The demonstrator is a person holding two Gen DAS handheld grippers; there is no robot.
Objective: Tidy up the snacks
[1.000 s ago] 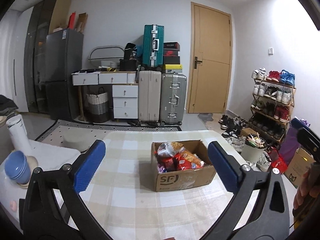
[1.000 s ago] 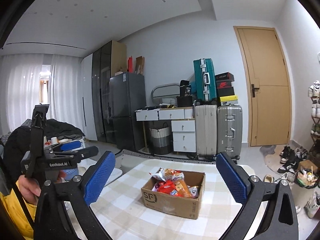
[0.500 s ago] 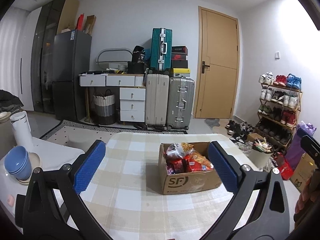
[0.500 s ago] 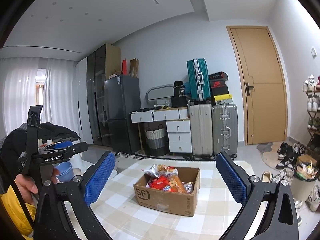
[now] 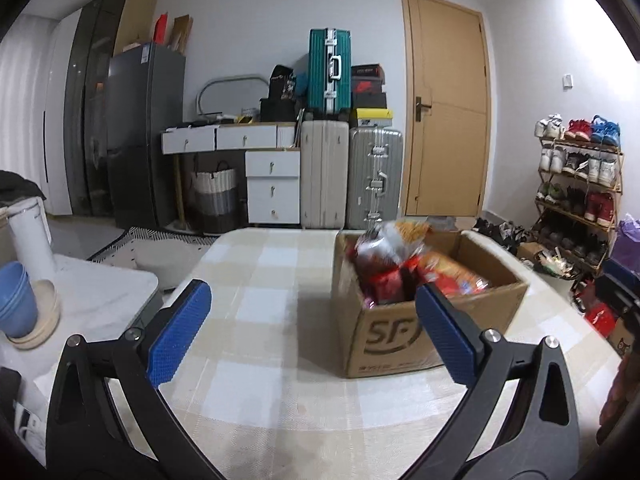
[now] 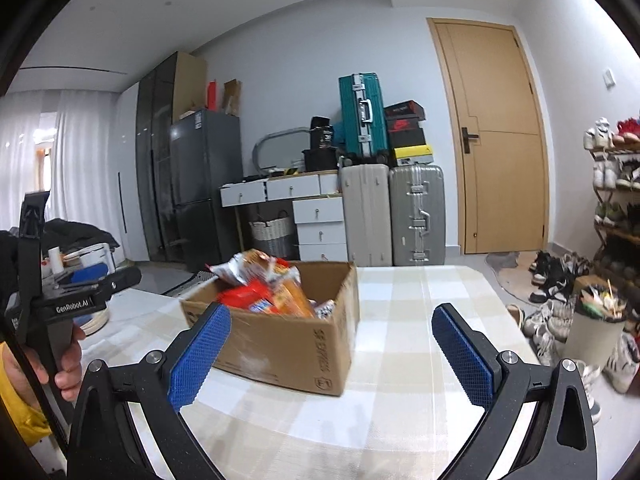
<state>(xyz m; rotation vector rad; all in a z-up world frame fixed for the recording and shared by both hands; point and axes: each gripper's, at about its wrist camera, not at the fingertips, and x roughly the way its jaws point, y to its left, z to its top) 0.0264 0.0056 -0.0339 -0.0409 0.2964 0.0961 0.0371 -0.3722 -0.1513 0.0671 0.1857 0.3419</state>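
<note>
Both of your tools are spread wide and hold nothing: your left gripper (image 5: 312, 328) hovers over the beige-and-white checked tablecloth (image 5: 264, 320) with its blue textured pads (image 5: 178, 334) far apart, and your right gripper (image 6: 330, 350) is just as wide above the same cloth, touching nothing. Your open brown cardboard box marked SF (image 5: 424, 308) sits on the table, to the right of centre in the left view and to the left of centre in the right view (image 6: 280, 328), so it lies between your two tools. Piled inside it are crinkly red, orange and silver snack packets (image 5: 400, 264), some rising above the rim; in the right view they (image 6: 264, 284) look blurred. From the left camera, your right-hand blue pad overlaps the box's front face; from the right camera, your left-hand blue pad overlaps the box's near corner. Off to your left on a white side surface stand stacked blue bowls (image 5: 16, 300) on pale plates, beside a white cylindrical container (image 5: 30, 236). Behind the table you face a dark grey fridge (image 5: 146, 132), a white drawer desk (image 5: 248, 160), a teal suitcase (image 5: 329, 72) on top of a beige one (image 5: 323, 174), a silver suitcase (image 5: 374, 178) and a tan wooden door (image 5: 446, 116). At your right stands a rack of shoes (image 5: 576, 184).
</note>
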